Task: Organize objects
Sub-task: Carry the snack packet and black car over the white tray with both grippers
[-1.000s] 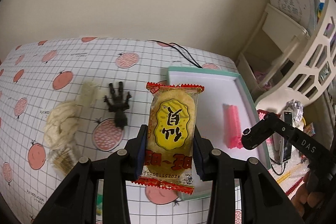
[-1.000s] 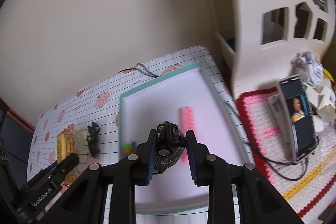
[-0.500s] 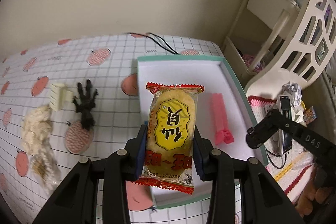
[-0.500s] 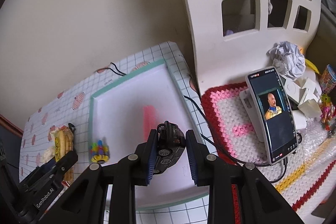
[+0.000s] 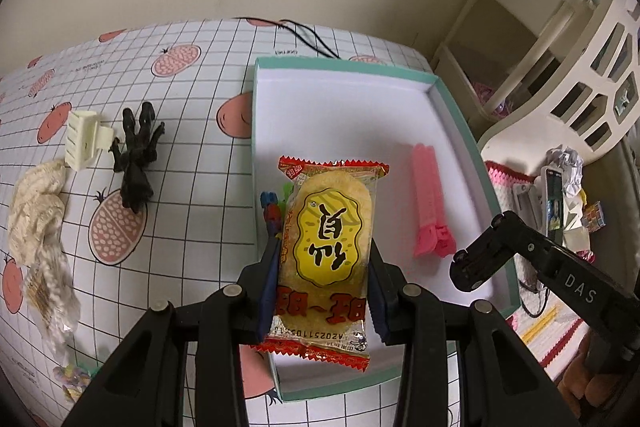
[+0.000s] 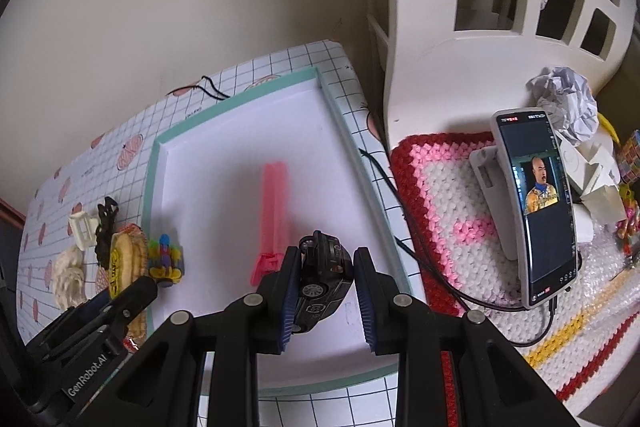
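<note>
While I watch both feeds, this is what I read:
Surface: grid cloth (image 5: 192, 131) with pink fruit prints, against a plain wall.
Box: teal-rimmed tray (image 5: 460, 115), white inside; pink clip (image 5: 428, 203) and a coloured toy (image 6: 165, 259) lie in it.
Left gripper (image 5: 322, 291): pinching a snack (image 5: 328, 247) above the tray's left edge.
Right gripper (image 6: 323, 287): clamped on a black car (image 6: 324, 279) over the tray.
Cloth, left: cream clip (image 5: 82, 139), dark figure (image 5: 136, 163), rope (image 5: 36, 203).
Room, right: white shelf (image 6: 480, 7), crochet mat (image 6: 440, 195), phone (image 6: 536, 203).

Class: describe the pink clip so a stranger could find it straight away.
Find the shallow white tray with the teal rim on the checked tablecloth. The pink clip lies flat inside it, towards the right wall. It is long and narrow, the only pink item there.
</note>
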`<state>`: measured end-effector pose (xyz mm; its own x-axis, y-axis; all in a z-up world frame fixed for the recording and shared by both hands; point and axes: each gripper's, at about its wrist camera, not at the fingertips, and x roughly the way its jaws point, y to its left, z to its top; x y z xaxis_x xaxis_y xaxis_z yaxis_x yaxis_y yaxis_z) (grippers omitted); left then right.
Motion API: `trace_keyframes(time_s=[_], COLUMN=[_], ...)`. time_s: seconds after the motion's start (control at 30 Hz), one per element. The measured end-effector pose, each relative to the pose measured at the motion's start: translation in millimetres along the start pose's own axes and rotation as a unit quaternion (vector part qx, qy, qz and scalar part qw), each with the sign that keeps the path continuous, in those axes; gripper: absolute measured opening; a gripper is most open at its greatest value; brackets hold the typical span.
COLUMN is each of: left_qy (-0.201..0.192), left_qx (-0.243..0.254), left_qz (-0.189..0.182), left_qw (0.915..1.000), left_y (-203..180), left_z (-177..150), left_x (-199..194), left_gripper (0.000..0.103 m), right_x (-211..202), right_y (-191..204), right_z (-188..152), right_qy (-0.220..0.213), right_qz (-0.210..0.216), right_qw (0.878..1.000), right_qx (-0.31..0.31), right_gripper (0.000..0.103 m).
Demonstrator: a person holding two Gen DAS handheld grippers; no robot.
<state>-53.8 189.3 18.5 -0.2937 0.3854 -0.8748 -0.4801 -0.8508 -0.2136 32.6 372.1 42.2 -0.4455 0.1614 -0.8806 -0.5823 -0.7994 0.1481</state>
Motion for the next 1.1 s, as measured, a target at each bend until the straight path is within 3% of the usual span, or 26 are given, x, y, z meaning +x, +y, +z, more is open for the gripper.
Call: trace_keyframes(time_s=[0.47,1.1], left_qy=[0.019,0.029], left_qx=[0.0,-0.001], left_qz=[-0.002,-0.017], left_qw=[0.9998,0.9994], left_y=[1,1], left_z=[-6,-6], left_x=[15,20], left_gripper=[0.04,0.04], right_x=[18,22], right_y=[25,24], right_z=[-5,-6], right_qy=[-0.012,-0.022], right_qz=[-0.011,0.006], right_qw=[0.999,1.0], right_qx=[-0.029,-0.012], right_gripper=[0.029,0.029])
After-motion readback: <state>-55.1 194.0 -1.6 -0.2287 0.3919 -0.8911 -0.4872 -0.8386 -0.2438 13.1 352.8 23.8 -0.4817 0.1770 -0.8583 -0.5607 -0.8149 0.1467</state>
